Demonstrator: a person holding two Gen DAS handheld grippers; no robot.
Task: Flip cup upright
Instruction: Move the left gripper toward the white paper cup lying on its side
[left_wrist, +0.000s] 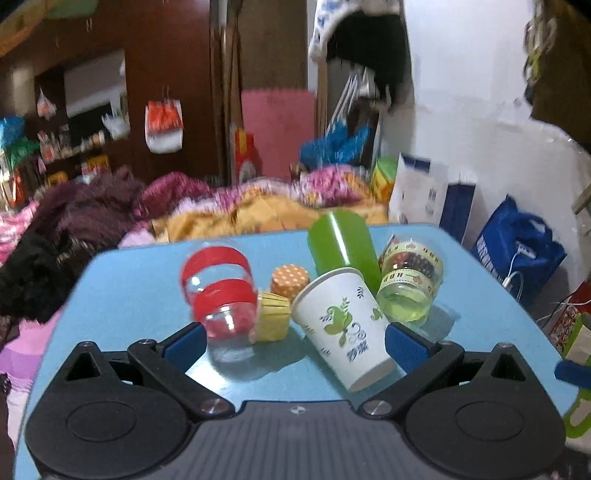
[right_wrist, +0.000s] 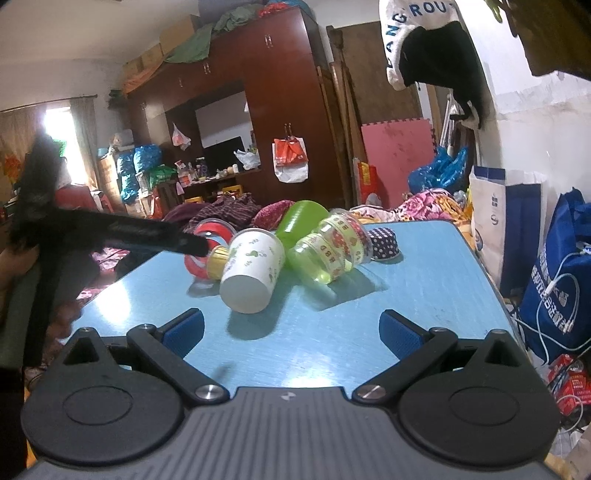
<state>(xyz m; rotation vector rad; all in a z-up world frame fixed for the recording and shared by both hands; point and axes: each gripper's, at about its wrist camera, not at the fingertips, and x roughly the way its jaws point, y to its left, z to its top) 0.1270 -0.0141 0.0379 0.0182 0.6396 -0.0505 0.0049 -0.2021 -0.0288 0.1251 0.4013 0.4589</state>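
The paper cup (left_wrist: 345, 326) is lying on its side on the blue table (left_wrist: 140, 291), its base pointing toward the cameras and its mouth facing the far clutter. The left gripper (left_wrist: 293, 341) is reaching around it with its fingers spread wide; the right-hand blue pad (left_wrist: 400, 347) is sitting just beside the cup's base, though contact cannot be told. The right gripper (right_wrist: 291, 332) is hovering open above bare table, well short of the cup. A green cup (left_wrist: 341, 243), a red-striped jar (left_wrist: 221, 291), a patterned jar (left_wrist: 408, 284) and yellow (left_wrist: 272, 319) and orange cupcake liners (left_wrist: 290, 281) are crowding around it.
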